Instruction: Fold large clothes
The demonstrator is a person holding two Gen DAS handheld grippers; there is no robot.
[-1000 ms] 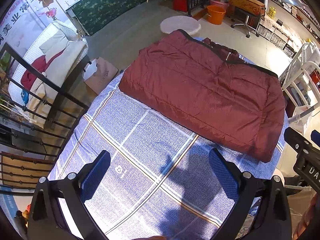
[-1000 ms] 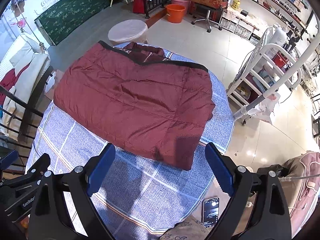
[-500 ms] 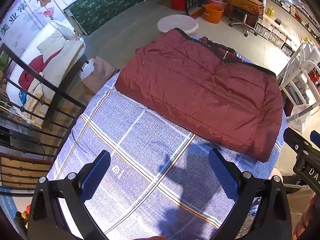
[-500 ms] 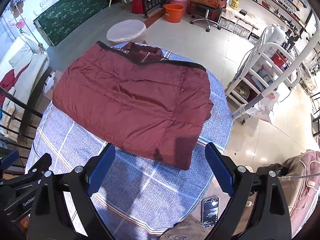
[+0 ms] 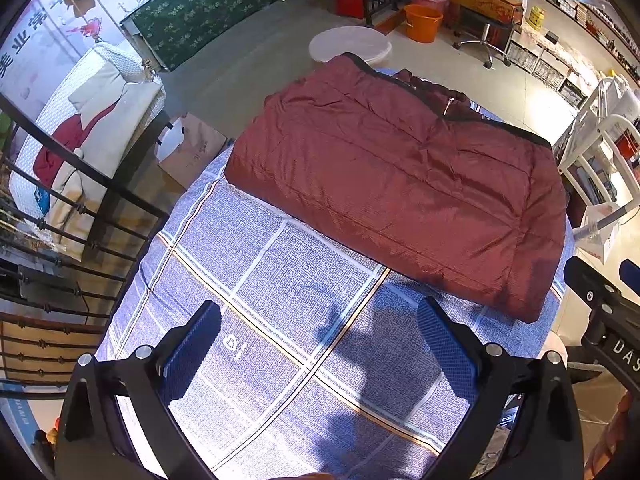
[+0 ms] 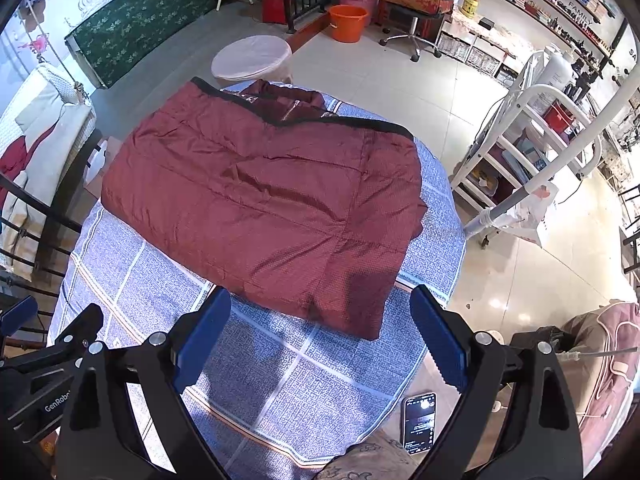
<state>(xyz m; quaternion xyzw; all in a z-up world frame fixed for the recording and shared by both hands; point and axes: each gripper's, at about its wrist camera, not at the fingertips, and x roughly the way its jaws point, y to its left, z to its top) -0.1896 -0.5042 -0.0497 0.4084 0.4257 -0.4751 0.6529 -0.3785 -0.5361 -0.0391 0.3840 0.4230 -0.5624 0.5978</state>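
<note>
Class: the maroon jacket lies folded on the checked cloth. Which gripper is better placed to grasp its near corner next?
Probably the right gripper: open, with the jacket corner just beyond its fingertips. The left gripper faces bare cloth.

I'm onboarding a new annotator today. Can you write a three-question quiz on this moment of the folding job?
1. True or false: the left gripper is clamped on the dark red quilted jacket.
2. What lies on the seat beside the blue checked tablecloth? A) keys B) a black smartphone C) a cup
3. Fill in: the right gripper hovers with its jaws ____.

Key: 1 false; 2 B; 3 open.
</note>
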